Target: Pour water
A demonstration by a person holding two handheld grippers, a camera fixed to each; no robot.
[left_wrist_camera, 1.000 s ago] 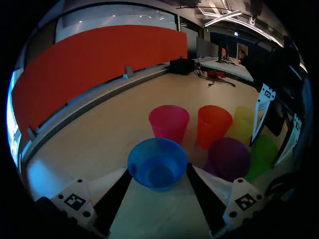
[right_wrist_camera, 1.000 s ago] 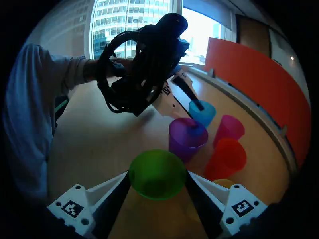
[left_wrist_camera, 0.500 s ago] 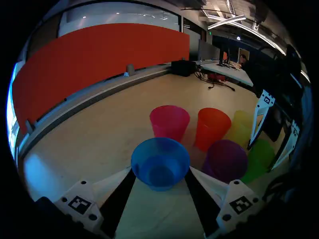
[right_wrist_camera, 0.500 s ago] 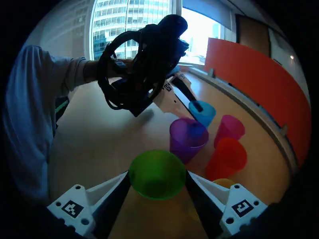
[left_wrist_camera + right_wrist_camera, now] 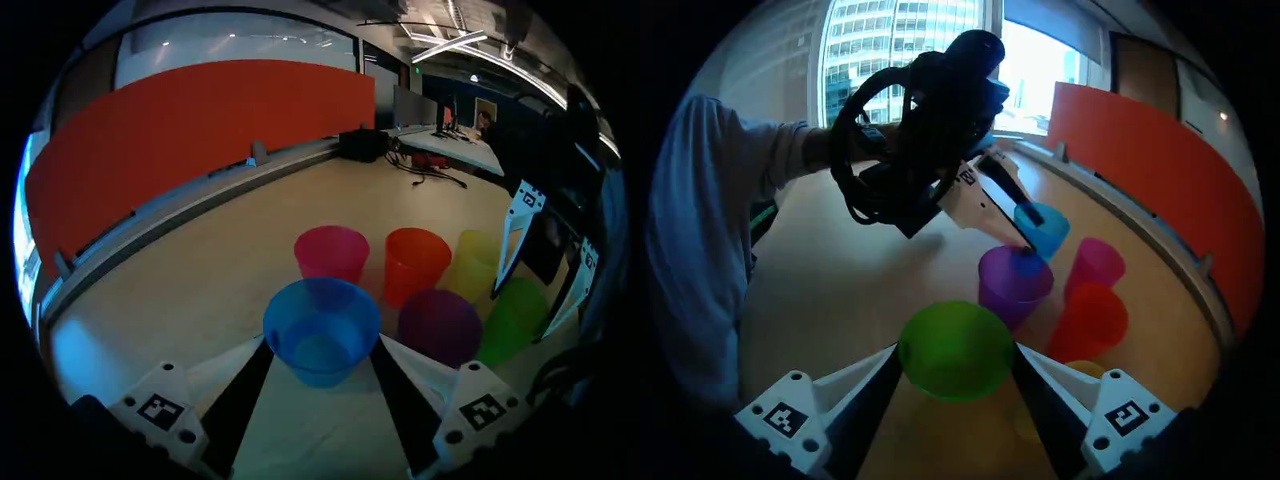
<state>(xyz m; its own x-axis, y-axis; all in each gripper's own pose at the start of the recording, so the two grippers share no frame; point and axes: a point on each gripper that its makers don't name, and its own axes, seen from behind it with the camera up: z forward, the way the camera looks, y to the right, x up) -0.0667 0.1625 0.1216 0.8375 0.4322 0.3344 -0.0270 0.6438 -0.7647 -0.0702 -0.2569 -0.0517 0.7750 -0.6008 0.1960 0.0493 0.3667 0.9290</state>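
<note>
Left gripper view: the left gripper (image 5: 320,342) has its two white fingers closed on the sides of a translucent blue plastic cup (image 5: 322,356), open mouth up; whether it holds water, I cannot tell. Beyond it on the pale wooden table (image 5: 200,272) stand a pink plastic cup (image 5: 331,254), an orange plastic cup (image 5: 414,264), a yellow plastic cup (image 5: 474,262) and a purple plastic cup (image 5: 439,326), close together; a long red partition wall (image 5: 200,120) runs behind them.

Right gripper view: the right gripper (image 5: 956,349) has its fingers pressed on either side of a translucent green plastic cup (image 5: 956,364), also mouth up; the purple cup sits just beyond it, with the pink, orange and yellow ones to its right. Farther off, a person's arm in a pale blue sleeve (image 5: 696,240) holds the left gripper over the table; the blue cup in it looks raised off the wood and slightly tipped, just behind the purple cup. Bright windows (image 5: 904,32) fill the background.

As for progress, both cups are gripped and one seems lifted, so the picking-up looks done; no stream of water is visible, so the pour itself appears yet to begin; which cup is meant to receive it cannot be told; bringing one rim over another cup and tipping it is what remains.
</note>
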